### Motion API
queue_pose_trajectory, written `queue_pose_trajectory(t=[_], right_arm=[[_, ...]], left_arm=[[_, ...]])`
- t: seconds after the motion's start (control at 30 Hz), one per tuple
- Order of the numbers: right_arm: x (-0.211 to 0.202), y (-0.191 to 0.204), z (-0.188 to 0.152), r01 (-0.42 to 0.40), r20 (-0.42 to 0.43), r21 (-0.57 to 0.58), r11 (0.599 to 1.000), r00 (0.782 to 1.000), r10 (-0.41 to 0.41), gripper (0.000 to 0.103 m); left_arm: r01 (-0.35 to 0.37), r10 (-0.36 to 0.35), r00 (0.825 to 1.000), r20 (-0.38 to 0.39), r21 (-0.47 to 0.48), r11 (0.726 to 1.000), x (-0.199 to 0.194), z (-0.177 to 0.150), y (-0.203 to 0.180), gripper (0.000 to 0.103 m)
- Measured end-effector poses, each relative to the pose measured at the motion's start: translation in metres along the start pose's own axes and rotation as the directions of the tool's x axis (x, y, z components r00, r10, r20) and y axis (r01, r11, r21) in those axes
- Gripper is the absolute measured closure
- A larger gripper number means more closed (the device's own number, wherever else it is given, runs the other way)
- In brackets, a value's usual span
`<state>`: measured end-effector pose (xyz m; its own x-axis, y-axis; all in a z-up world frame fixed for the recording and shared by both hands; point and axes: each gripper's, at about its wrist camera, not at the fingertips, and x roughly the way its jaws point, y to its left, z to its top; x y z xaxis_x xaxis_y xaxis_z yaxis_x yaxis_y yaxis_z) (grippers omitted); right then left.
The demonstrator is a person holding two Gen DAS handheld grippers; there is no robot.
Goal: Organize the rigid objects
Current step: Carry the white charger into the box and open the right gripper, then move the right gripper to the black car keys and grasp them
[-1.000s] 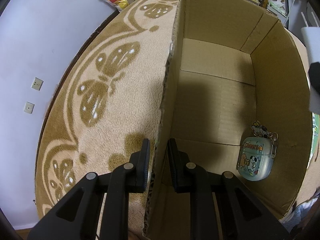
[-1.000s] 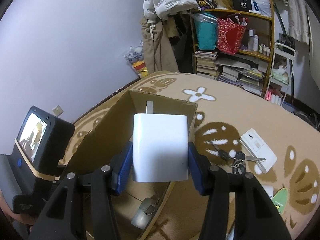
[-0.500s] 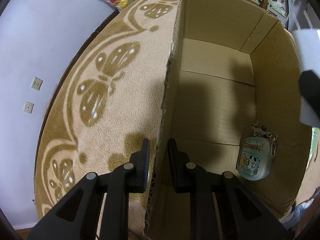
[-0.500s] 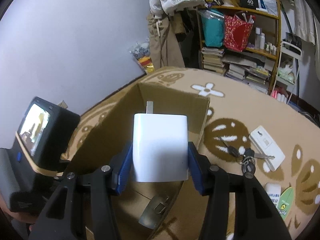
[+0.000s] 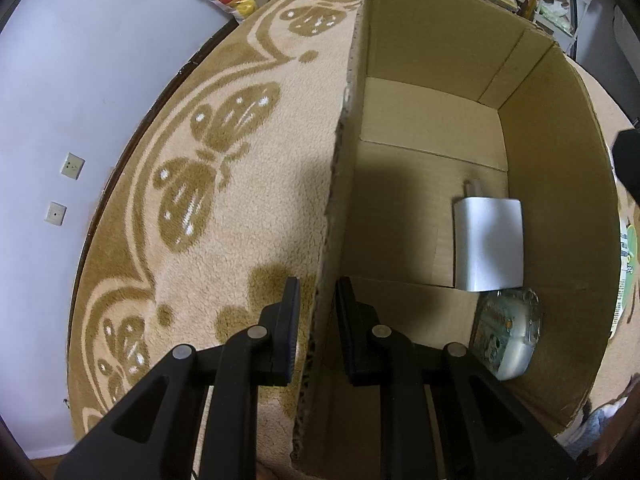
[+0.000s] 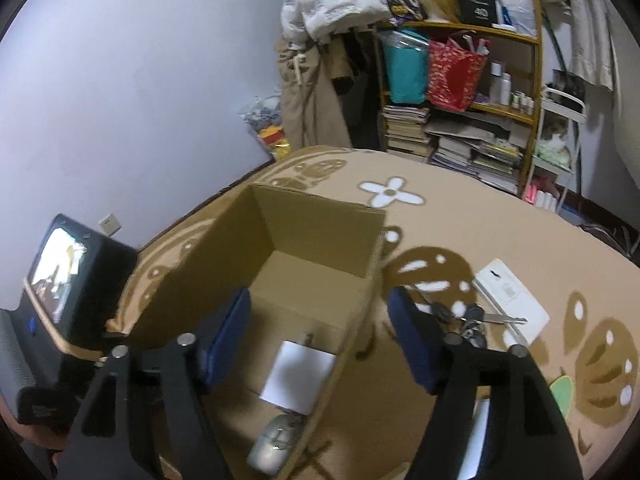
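An open cardboard box stands on the patterned rug. My left gripper is shut on the box's left wall, one finger on each side of it. A white plug charger lies on the box floor beside a translucent earbud case. My right gripper is open and empty above the box. The charger and the earbud case lie below it.
On the rug right of the box lie a bunch of keys, a white flat box and a green card. A cluttered bookshelf stands at the back. The left gripper's screen unit sits at the left.
My right gripper has opened and let go of the white charger, which dropped into the box next to the earbud case. The left gripper has kept its hold on the box wall.
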<state>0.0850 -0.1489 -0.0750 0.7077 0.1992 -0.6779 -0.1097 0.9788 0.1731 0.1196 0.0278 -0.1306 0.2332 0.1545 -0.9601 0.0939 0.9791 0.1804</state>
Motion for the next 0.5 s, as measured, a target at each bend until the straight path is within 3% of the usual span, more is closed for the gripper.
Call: queue_pose_trajectory(t=[0.07, 0.17, 0.5], right_arm=[[0.001, -0.007, 0.002, 0.028, 0.000, 0.002, 1.000, 1.000, -0.028, 0.012], [-0.002, -0.018, 0.003, 0.053, 0.005, 0.017, 0.998, 0.999, -0.053, 0.005], [0.002, -0.068, 0.004, 0.145, -0.082, 0.097, 0.985, 0.987, -0.137, 0.005]], left_arm=[[0.000, 0.000, 1.000, 0.000, 0.000, 1.000, 0.000, 0.000, 0.000, 0.085], [-0.003, 0.003, 1.000, 0.001, 0.003, 1.000, 0.000, 0.000, 0.000, 0.085], [0.002, -0.002, 1.000, -0.001, -0.001, 1.000, 0.000, 0.000, 0.001, 0.085]])
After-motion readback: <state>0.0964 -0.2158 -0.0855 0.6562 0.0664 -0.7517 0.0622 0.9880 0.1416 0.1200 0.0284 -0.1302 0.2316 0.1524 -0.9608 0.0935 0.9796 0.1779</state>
